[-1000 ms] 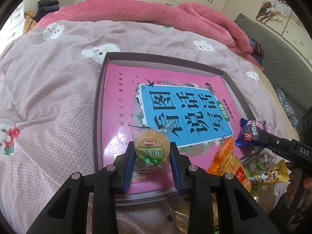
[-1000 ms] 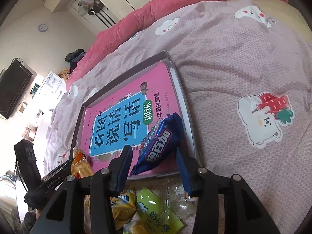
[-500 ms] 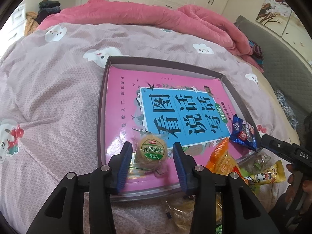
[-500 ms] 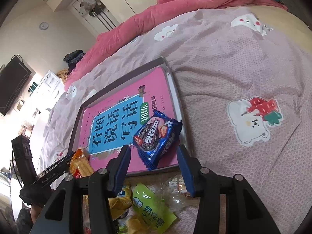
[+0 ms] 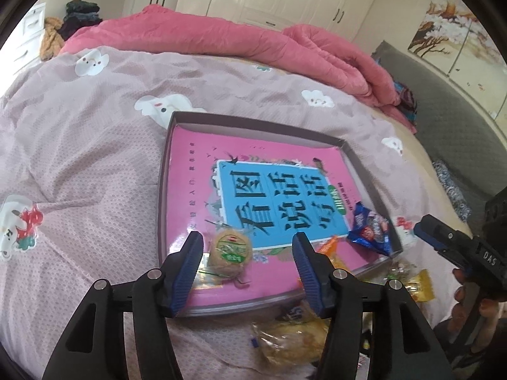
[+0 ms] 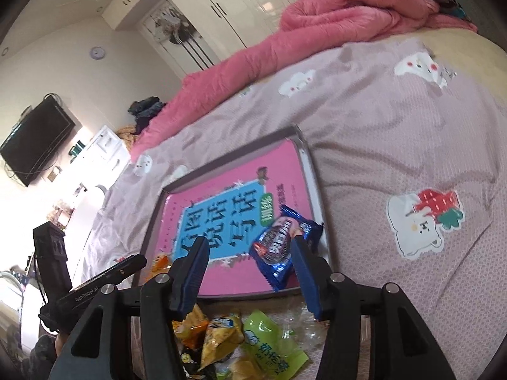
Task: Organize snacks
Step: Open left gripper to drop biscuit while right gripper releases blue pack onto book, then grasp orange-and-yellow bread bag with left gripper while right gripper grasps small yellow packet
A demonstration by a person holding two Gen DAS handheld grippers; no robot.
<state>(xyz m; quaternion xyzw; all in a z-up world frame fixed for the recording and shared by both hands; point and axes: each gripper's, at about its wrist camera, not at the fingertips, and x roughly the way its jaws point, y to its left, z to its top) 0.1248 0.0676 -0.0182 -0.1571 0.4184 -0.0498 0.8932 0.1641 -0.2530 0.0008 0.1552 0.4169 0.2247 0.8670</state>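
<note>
Pink book cover fills the floor of a shallow grey tray [image 5: 164, 190] lying on a mauve printed bedspread [image 5: 79, 158].

Left wrist view: left gripper [image 5: 247, 272] hangs over the tray's near edge. Jaws have just been opening and now stand moderately wide. The round cookie packet [image 5: 230, 250] lies between them on the pink cover, with clear daylight on both sides; neither pad touches it. So it is released, inside the tray, near the front left. A blue biscuit packet [image 5: 369, 231] sits at the tray's front right corner, close against the rim. Unsorted snacks [image 5: 291, 335] lie on the bedspread just in front of the tray. The other tool shows at far right, with fingers of a hand around its handle.

Right wrist view: right gripper [image 6: 250, 272], jaws also just opening, moderately wide. The blue biscuit packet [image 6: 282, 247] lies on the cover. The right-hand pad overlaps its edge in this view; contact or only line of sight, cannot tell. A heap of loose packets [image 6: 240, 342] sits below the jaws, outside the tray.

Risks, as judged:
- If that pad is touching the wrapper, pulling back could drag the packet over the low rim.
- The glossy cover looks slippery and the mattress is soft; pressing down nearby could tilt the tray and slide both packets.
- The two tools are close together over the heap; reaching in at once could make them collide.
</note>
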